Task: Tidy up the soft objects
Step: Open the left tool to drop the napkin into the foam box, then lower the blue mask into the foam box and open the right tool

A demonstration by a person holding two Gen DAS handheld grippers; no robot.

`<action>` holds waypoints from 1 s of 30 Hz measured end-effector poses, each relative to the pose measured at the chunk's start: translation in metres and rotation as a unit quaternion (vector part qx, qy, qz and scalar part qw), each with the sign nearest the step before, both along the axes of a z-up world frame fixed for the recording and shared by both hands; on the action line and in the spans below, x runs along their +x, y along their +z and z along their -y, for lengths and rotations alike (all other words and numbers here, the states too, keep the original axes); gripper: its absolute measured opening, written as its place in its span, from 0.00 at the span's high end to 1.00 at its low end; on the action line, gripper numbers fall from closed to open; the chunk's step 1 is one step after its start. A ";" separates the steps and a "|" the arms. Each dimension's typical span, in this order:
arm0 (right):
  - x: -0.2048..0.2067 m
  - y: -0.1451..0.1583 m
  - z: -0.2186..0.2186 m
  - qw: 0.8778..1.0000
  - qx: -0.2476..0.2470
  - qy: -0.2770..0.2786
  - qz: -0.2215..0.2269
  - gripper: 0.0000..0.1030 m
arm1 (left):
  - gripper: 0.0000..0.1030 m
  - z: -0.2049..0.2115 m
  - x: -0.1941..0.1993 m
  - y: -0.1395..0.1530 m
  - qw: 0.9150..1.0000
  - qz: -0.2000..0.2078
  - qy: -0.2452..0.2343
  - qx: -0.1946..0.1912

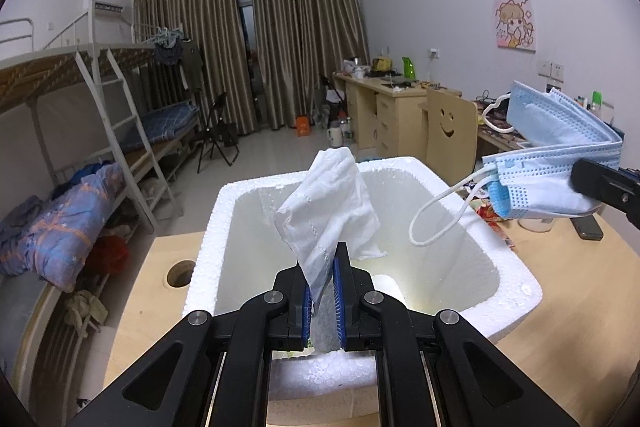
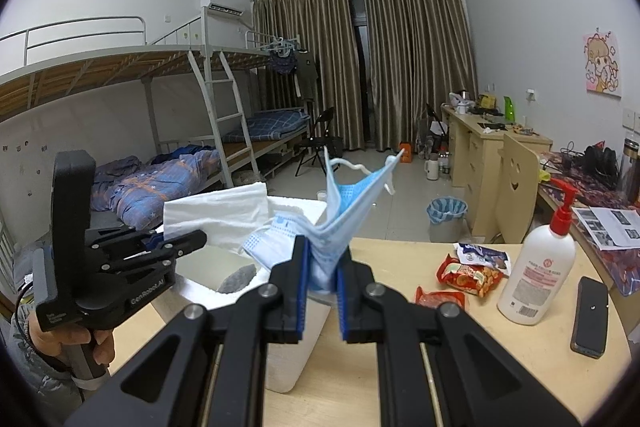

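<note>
My left gripper (image 1: 323, 267) is shut on a white cloth (image 1: 330, 203) and holds it upright over the open white foam box (image 1: 516, 287). From the right wrist view the left gripper (image 2: 192, 239) and its cloth (image 2: 216, 213) sit at the left, above the box (image 2: 288, 359). My right gripper (image 2: 322, 259) is shut on a bunch of blue face masks (image 2: 344, 211) above the box's near right side. In the left wrist view the masks (image 1: 560, 163) hang at the right, ear loops dangling over the box rim. A white roll (image 1: 386, 285) lies on the box floor.
The box stands on a light wooden table (image 2: 460, 359). On it to the right are snack packets (image 2: 468, 273), a white pump bottle (image 2: 536, 267) and a black phone (image 2: 590, 315). A round hole (image 1: 181, 273) is in the tabletop left of the box.
</note>
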State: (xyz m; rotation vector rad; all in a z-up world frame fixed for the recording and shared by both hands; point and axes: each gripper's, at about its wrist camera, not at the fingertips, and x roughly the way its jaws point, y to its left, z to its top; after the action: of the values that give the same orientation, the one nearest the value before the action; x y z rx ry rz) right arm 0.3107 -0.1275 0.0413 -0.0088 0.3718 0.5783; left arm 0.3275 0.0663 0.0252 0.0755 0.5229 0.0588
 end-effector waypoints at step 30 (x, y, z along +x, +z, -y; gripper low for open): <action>-0.008 0.003 -0.010 1.000 -0.003 -0.002 0.007 0.85 | 0.08 -0.016 -0.039 0.014 0.997 0.055 0.047 0.013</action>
State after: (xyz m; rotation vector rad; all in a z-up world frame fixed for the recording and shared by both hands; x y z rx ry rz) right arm 0.3029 -0.1180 0.0444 -0.0186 0.3591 0.5718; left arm 0.2883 0.0820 0.0387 0.0738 0.4164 0.1602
